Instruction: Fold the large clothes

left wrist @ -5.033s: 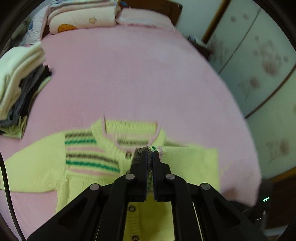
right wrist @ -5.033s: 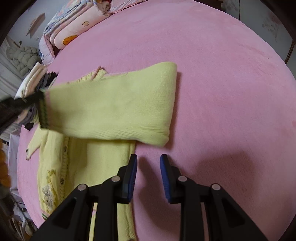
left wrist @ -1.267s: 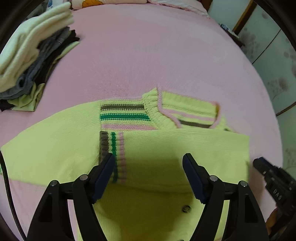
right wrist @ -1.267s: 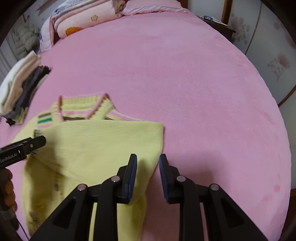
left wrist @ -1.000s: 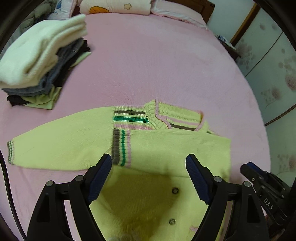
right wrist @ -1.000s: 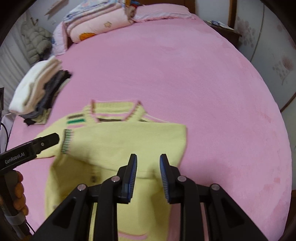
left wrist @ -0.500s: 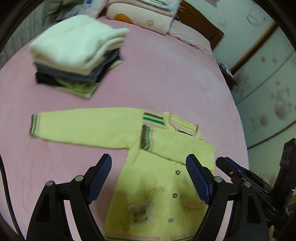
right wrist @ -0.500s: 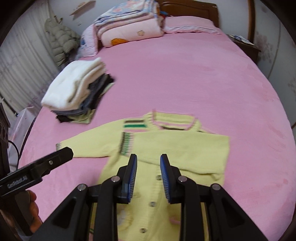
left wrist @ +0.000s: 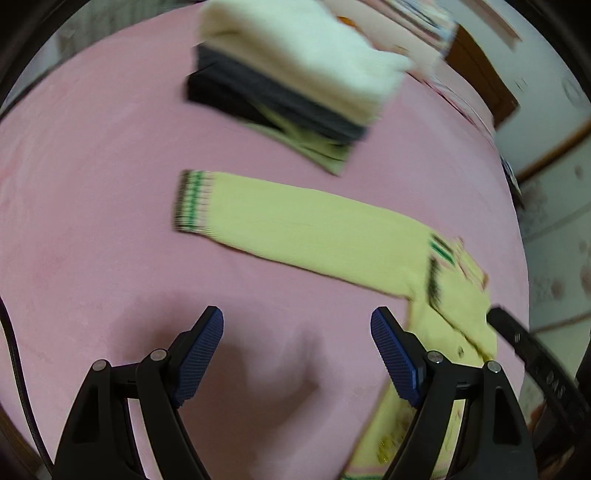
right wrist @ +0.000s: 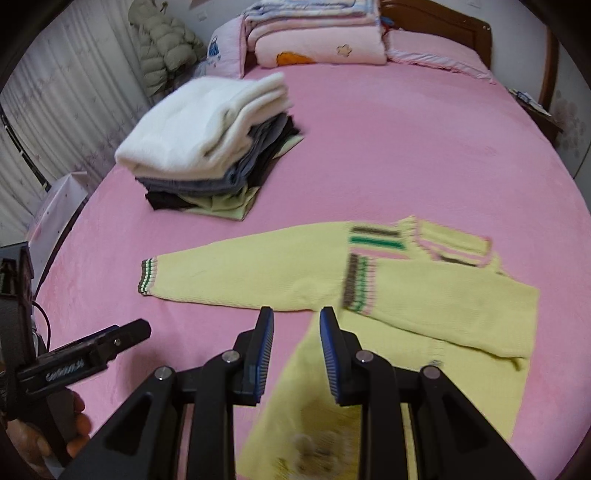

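Observation:
A yellow knitted cardigan (right wrist: 436,373) lies flat on the pink bed (right wrist: 406,147), front up. One sleeve (right wrist: 443,302) is folded across the chest. The other sleeve (left wrist: 295,221) stretches out flat, and its striped cuff (left wrist: 190,201) is at the far end. My left gripper (left wrist: 297,325) stands wide open over bare bedcover, short of that sleeve, with nothing between its fingers. My right gripper (right wrist: 297,314) hovers above the armpit of the stretched sleeve with a narrow gap and holds nothing. The left gripper (right wrist: 110,339) also shows low at the left in the right wrist view.
A stack of folded clothes (right wrist: 210,144), white on top, sits on the bed beyond the cuff. Folded quilts (right wrist: 317,40) and a wooden headboard (right wrist: 443,18) are at the far end. A person's hand (right wrist: 77,424) holds the left gripper.
Both grippers have drawn back from the cardigan and swung left along the stretched sleeve. The left one let go of the folded sleeve's cuff earlier and is now wide open.

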`<state>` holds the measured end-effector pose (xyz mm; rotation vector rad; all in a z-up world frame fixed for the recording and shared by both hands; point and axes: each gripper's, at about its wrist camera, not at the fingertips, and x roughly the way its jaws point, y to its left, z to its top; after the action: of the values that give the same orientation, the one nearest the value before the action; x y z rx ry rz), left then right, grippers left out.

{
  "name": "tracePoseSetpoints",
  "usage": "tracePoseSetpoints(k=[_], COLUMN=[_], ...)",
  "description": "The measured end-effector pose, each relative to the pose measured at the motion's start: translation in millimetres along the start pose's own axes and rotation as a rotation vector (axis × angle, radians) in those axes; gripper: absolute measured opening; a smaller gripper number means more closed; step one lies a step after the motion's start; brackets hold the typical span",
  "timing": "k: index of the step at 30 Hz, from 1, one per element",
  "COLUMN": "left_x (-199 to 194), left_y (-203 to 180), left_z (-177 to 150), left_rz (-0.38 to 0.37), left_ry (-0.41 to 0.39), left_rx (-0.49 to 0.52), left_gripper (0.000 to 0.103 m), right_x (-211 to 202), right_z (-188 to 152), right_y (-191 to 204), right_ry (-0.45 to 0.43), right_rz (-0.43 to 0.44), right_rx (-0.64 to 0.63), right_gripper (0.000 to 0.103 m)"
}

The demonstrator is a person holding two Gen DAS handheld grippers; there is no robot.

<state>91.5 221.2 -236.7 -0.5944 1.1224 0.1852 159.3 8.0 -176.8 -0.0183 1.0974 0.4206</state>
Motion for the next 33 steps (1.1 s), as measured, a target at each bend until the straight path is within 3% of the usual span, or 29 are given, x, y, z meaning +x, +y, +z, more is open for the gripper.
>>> tracePoseSetpoints(k=[2,7,11,12,15,18,19,22,26,33], left_x=[16,56,67,70,75,83,84,82,57,21], left_y=[27,88,100,99,91,81,79,70,27,-78], left_z=[8,18,25,28,40,55,59,70,74,56], left_rz=[-0.005,-0.136,-0.201,-0.203,-0.19,-0.181,-0.171,-0.133,-0.066,-0.182], left_ry=[0.018,0.011,-0.059,-0.075,-0.094,-0.097,-0.099,-0.125,-0.195,-0.218], left_rx=[-0.082,-0.335,-0.376,-0.365,-0.319,-0.259,-0.249,-0.211,-0.022,0.279], left_gripper=[0.081,0.079,0.075,0.074,0.057,0.025,0.009,0.006,0.006,0.006], right_x=[17,52,69,72,77,83,84,86,83,69], right_z=[1,4,5,5,2,0,0,0,1,-1], right_y=[13,38,51,54,55,51,49,42,33,-1], right_ry=[0.016,0.05,0.061,0.064,0.072,0.087,0.09,0.092,0.084,0.069], right_rz=[0.003,0.013,0.015,0.015,0.013,-0.005,-0.01,-0.031,-0.061,-0.118], right_rx=[-0.006,-0.026,-0.043,-0.047,-0.053,-0.052,-0.046,-0.024,0.011,0.111], right_gripper=[0.025,0.025,0.025,0.025,0.025,0.025,0.025,0.025,0.025,0.025])
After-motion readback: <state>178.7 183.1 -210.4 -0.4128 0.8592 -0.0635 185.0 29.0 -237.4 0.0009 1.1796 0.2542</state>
